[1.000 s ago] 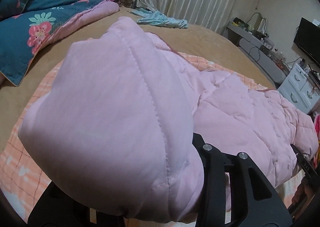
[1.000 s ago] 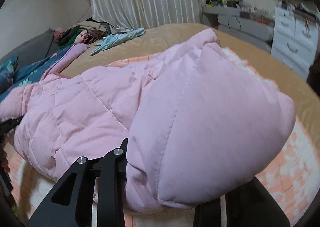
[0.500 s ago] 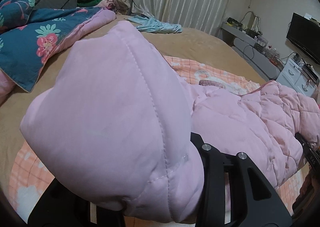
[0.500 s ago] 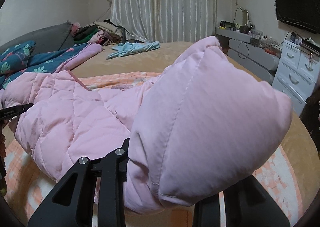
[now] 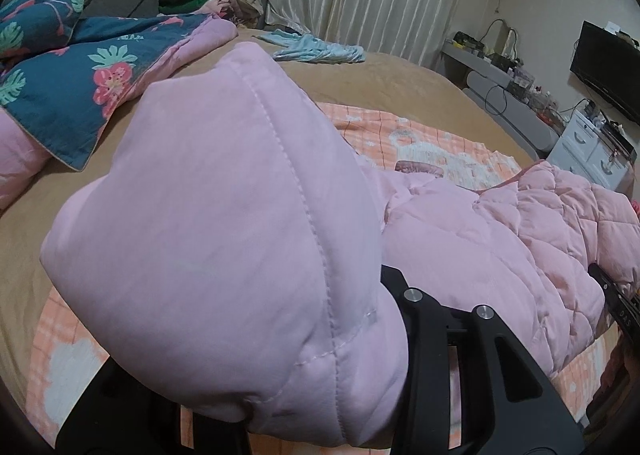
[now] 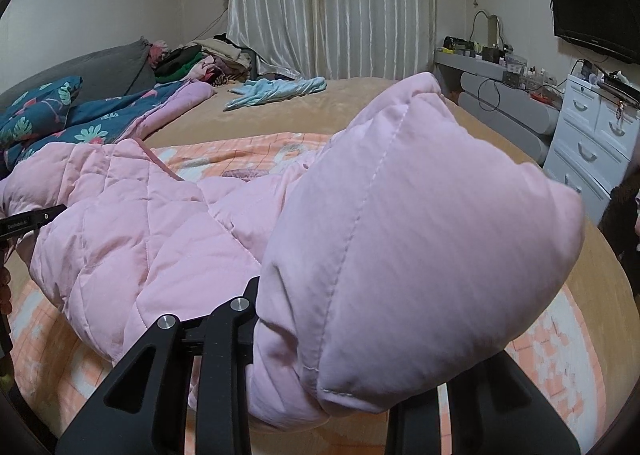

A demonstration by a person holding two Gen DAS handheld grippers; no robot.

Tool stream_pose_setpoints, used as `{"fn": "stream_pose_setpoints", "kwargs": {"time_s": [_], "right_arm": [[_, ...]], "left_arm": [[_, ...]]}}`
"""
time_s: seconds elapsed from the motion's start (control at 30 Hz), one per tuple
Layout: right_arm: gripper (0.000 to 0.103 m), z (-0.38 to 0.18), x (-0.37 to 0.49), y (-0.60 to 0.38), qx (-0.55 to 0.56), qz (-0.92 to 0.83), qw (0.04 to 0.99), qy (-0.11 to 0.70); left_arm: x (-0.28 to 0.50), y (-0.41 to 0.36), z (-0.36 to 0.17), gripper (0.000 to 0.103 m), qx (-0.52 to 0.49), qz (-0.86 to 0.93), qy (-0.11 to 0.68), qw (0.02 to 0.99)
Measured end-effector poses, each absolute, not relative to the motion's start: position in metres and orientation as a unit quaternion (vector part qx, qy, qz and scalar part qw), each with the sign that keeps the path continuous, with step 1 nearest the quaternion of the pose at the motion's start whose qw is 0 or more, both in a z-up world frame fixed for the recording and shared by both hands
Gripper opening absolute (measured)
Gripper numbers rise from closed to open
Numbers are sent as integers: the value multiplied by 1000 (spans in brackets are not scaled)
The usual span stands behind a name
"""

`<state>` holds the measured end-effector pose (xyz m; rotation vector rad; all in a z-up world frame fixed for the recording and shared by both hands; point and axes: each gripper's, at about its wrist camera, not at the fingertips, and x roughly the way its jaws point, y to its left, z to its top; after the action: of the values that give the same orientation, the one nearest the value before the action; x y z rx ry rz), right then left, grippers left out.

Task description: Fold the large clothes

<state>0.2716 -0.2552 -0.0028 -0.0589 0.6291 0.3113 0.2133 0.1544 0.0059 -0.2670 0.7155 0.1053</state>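
Pink quilted padded jacket point(image 5: 500, 239) is pinched at both ends: the left gripper point(image 5: 320, 395) has its jaws closed on one puffy corner of it, which bulges up over the fingers and fills most of the left wrist view, and the right gripper point(image 6: 340, 387) has its jaws closed the same way on the opposite corner point(image 6: 420, 247). Exactly where each fingertip bites is hidden under the padding.

Between the two grips the jacket's long axis runs straight from one gripper to the other, side to side across the person's front. From the left jaws the body of the garment stretches off to the right; from the right jaws it stretches off to the left. The middle sags down onto the orange checked blanket point(image 6: 560, 355), which lies on the tan bed point(image 5: 380, 79). Neither hand looks nearer the bulk than the other; they appear to share it evenly.

My judgement is that the coming fold turns on this sideways span: the held edge could be carried forward over the blanket, away from the person, or the two corners brought together.

Farther out lie a blue floral quilt point(image 5: 72, 91) and a light blue garment point(image 6: 276, 91), well apart from the jacket.
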Motion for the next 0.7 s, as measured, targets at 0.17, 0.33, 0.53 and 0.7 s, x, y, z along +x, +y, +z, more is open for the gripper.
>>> {"fn": "stream_pose_setpoints", "kwargs": {"time_s": [0.17,0.33,0.53,0.7], "right_arm": [[28,-4,260,-257,-28,152,938,311],[28,-6,253,-257,-25,151,937,315],[28,-10,241,-258,-21,150,935,319],[28,-12,232,-258,-23,151,935,321]], "left_arm": [[204,156,4,31,-127,52,352,926],[194,157,0,31,-123,52,353,926],[184,157,-3,31,-121,53,355,926],[175,160,-7,31,-120,53,356,925]]}}
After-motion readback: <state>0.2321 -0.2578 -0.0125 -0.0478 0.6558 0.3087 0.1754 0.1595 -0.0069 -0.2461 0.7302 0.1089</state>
